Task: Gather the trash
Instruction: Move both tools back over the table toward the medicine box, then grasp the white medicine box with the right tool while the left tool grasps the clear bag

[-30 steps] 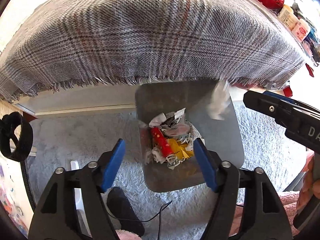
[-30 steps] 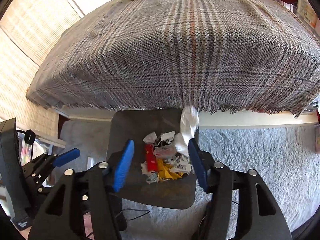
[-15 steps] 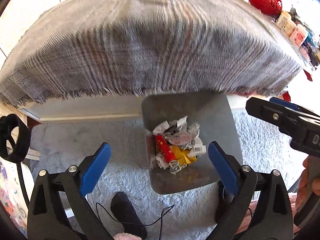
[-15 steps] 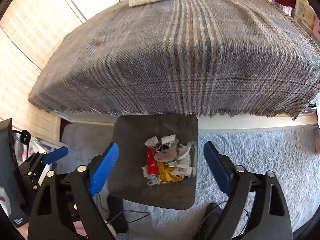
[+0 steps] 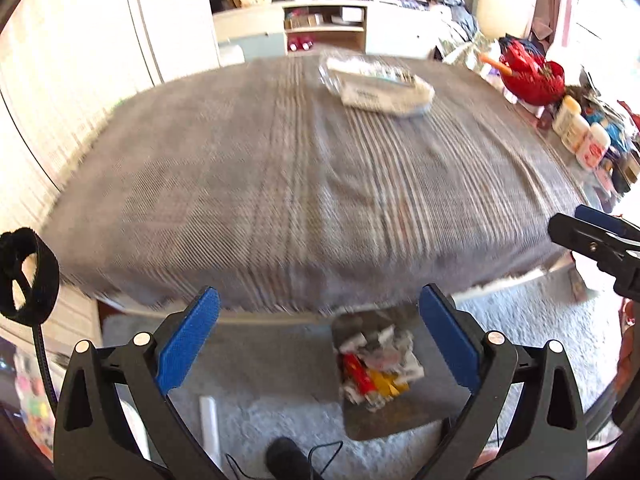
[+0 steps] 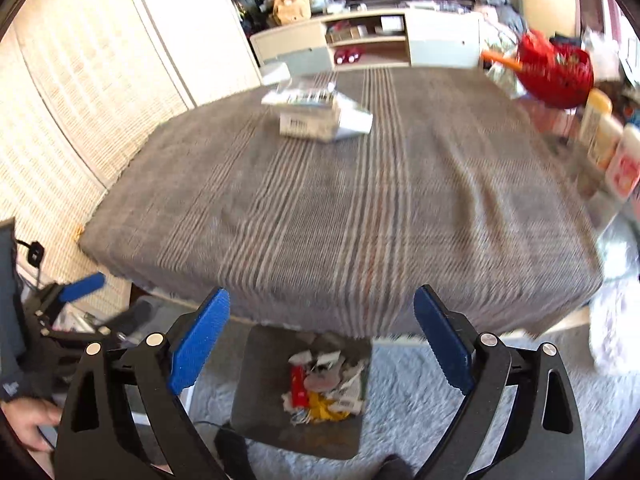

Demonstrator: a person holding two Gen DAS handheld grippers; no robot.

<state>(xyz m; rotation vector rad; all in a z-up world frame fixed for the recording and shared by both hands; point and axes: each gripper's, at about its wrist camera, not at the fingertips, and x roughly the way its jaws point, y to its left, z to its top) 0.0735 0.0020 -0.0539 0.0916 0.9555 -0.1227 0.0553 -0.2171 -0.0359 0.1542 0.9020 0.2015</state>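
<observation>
Hovering above the near edge of the grey plaid-cloth-covered table (image 5: 304, 184), the left tool (image 5: 316, 340) has its blue-padded jaws spread wide apart, gripping nothing; the right tool (image 6: 320, 336) is likewise spread wide and empty; below both, the dark grey square trash bin (image 6: 260, 408) stands on the pale shaggy carpet (image 6: 420, 400), partly tucked under the table's edge, and holds crumpled white, red and yellow trash (image 6: 324, 384); at the far side of the cloth lies a heap of white packaging with printed labels (image 6: 316, 116), blurred in both views; a red mesh basket (image 5: 532, 76) and white bottles (image 5: 580, 132) sit along the table's right side.
</observation>
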